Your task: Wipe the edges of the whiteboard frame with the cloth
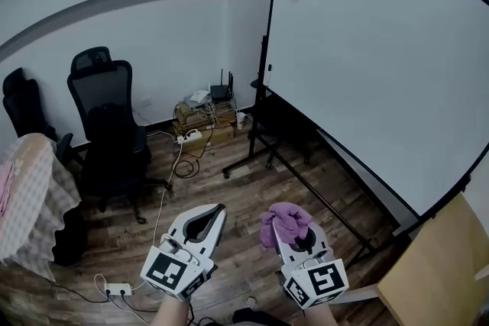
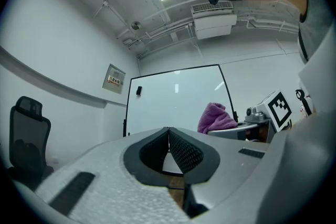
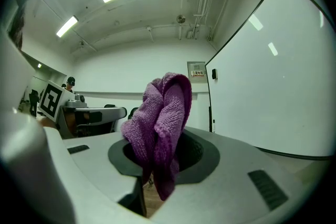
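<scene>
A large whiteboard [image 1: 382, 65] with a thin black frame [image 1: 269, 34] stands on a wheeled black stand at the right of the room. My right gripper [image 1: 289, 227] is held low in front of me, well short of the board, shut on a bunched purple cloth [image 1: 284, 221] that sticks up from its jaws [image 3: 160, 123]. My left gripper [image 1: 205, 214] hangs beside it, jaws shut with nothing between them [image 2: 169, 131]. In the left gripper view the whiteboard [image 2: 178, 99] shows ahead, with the cloth [image 2: 216, 118] at the right.
Two black office chairs [image 1: 107, 126] stand at the left beside a checked covered piece [image 1: 30, 187]. Cardboard boxes with a router [image 1: 205, 117] sit by the far wall; cables and a power strip [image 1: 116, 288] lie on the wooden floor. A wooden panel [image 1: 435, 271] is at the lower right.
</scene>
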The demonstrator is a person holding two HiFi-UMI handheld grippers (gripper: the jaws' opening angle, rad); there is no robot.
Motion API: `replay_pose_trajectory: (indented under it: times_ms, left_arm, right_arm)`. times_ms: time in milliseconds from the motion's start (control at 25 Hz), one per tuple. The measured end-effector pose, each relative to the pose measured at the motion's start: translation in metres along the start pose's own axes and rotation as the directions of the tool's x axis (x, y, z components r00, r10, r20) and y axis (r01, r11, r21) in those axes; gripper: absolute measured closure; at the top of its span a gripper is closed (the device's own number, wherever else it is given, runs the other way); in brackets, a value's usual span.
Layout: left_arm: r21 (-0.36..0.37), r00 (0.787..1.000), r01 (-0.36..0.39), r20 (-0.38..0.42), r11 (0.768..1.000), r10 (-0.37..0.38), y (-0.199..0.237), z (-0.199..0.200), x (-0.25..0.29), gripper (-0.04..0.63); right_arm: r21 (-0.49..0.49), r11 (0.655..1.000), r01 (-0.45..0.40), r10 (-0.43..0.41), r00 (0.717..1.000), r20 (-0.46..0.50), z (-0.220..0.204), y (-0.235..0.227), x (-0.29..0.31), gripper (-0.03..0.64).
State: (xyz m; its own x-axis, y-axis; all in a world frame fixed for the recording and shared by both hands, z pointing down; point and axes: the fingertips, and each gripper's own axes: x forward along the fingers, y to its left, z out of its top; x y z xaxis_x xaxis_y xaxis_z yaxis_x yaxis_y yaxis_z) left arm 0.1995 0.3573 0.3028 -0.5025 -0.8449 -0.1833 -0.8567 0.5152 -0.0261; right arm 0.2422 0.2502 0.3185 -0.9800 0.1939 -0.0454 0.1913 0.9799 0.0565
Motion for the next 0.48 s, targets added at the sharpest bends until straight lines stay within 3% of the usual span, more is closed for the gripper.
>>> replay_pose_trajectory:
  times_ms: [480]
  left_arm:
    - [0.025, 1.0, -0.03, -0.007, 0.999, 0.03, -0.006, -0.011, 0.05, 0.578]
  right_arm:
    - [0.019, 0.999, -0.038, 0.038, 0.999, -0.016, -0.013, -0.052, 0.014, 0.511]
